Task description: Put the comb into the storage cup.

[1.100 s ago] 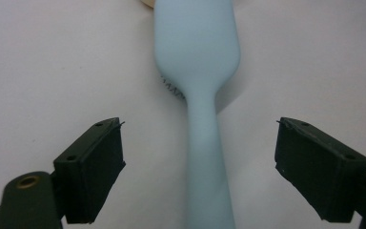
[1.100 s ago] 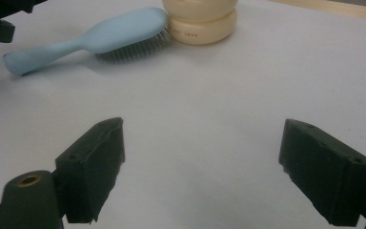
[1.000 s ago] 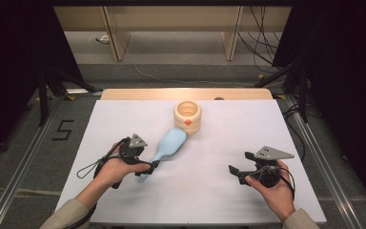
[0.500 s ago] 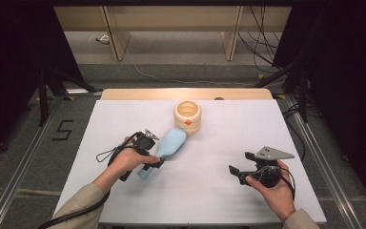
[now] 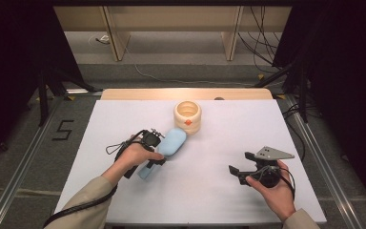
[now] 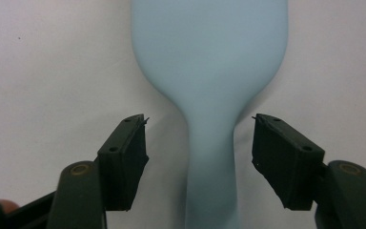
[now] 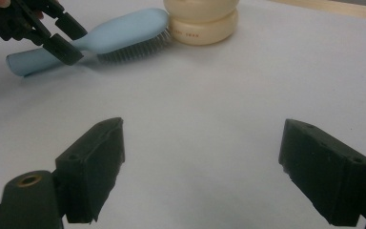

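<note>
Though hidden overhead, bristles (image 7: 132, 47) face-down.

In the left gripper view, the hairbrush (image 6: 209, 76) ran off the top edge at its head and off the bottom edge at its handle, and its bristles faced away, unseen. From above, the left hand (image 5: 136, 156) covered the middle of the handle. In the right gripper view, the cream container (image 7: 202, 21) was cut off at the top, and its small print was too blurred to read.
</note>
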A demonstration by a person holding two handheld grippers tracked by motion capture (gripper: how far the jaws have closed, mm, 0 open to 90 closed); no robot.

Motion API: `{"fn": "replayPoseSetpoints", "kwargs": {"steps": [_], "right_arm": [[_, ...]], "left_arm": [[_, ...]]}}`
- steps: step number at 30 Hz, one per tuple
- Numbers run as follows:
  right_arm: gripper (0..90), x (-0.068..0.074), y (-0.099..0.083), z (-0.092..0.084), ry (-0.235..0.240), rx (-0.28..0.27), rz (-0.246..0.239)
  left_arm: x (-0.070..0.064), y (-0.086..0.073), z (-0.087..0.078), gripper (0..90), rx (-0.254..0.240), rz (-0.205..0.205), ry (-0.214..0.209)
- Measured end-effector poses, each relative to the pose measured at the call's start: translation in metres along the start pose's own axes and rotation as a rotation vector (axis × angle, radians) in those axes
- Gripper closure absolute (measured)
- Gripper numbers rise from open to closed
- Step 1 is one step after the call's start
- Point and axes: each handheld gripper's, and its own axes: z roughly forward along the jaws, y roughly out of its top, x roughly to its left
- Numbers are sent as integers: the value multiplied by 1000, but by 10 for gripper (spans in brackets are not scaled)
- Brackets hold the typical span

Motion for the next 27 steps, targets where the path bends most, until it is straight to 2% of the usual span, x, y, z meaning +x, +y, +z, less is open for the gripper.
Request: {"fn": "replayPoseSetpoints", "kwargs": {"steps": [14, 27], "right_arm": [[165, 0, 0, 0, 0, -3, 3], [165, 0, 0, 0, 2, -3, 3]], "left_arm": [[0, 7, 3, 474, 53, -14, -32], [0, 12, 4, 511, 94, -15, -29]]}}
